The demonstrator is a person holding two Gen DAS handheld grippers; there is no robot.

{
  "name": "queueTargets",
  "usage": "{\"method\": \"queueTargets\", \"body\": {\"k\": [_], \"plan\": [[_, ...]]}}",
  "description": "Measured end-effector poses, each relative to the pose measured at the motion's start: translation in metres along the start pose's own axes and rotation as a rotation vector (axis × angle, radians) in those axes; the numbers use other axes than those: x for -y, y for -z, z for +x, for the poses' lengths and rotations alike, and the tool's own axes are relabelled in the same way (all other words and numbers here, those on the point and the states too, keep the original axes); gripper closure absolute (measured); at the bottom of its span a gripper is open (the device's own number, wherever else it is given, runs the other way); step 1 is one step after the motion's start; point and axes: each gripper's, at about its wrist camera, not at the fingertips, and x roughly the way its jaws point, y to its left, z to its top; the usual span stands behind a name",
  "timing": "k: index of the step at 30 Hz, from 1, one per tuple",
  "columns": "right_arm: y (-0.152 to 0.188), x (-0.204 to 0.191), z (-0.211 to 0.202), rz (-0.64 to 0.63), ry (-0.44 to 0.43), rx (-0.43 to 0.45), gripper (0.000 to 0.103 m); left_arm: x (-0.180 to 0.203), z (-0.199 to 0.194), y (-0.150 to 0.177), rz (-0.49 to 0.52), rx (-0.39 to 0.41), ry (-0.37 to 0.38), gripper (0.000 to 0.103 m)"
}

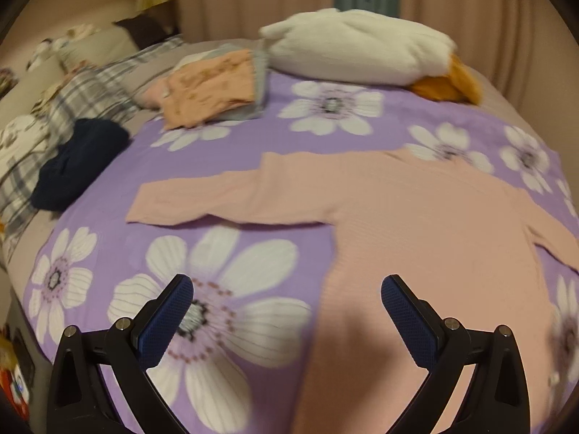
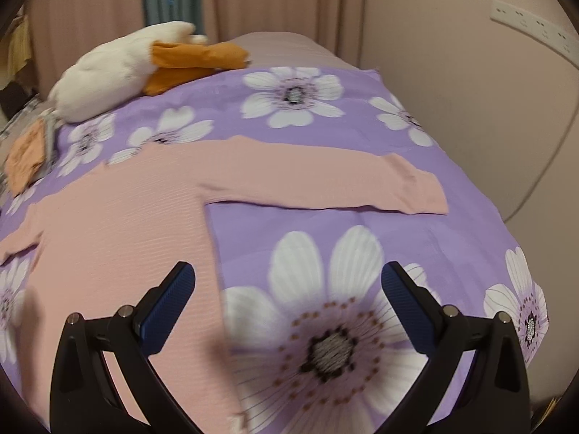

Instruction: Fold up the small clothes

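- Shirt (image 1: 416, 217) lies flat and spread on my purple floral sheet (image 1: 253, 137), both sleeves out sideways; no fold in it yet, so I judge this as the start of the fold.
- My left gripper (image 1: 287, 289) is wide, holding nothing, hovering over the shirt's left side edge, near its lower part.
- My right gripper (image 2: 288, 278) is also wide and empty, over the shirt's right side edge; one finger over fabric, the other over bare sheet.
- Left sleeve (image 1: 202, 199) and right sleeve (image 2: 325, 184) lie flat, well ahead of the fingers.
- Folded pile (image 1: 213, 86) sits far off by the plush (image 1: 358, 47); likely where done items go.
- Next, my guess: reach forward, pinch each sleeve near the cuff, fold inward over the body. Needs a thin pinch that takes the sleeve without the sheet.
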Motion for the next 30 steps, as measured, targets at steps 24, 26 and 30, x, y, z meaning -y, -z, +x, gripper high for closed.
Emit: {"method": "queueTargets", "body": {"k": [24,26,30], "plan": [[0.027,-0.07,-0.105,-0.149,-0.2,-0.044,0.0,0.076,-0.088,0.035,0.18,-0.033,0.207,0.0],[0.027,-0.07,-0.11,-0.151,-0.211,-0.044,0.0,0.077,-0.091,0.037,0.188,-0.028,0.201,0.0],[0.03,-0.069,-0.117,-0.151,-0.22,-0.039,0.0,0.078,-0.096,0.04,0.197,-0.022,0.205,0.0]]}}
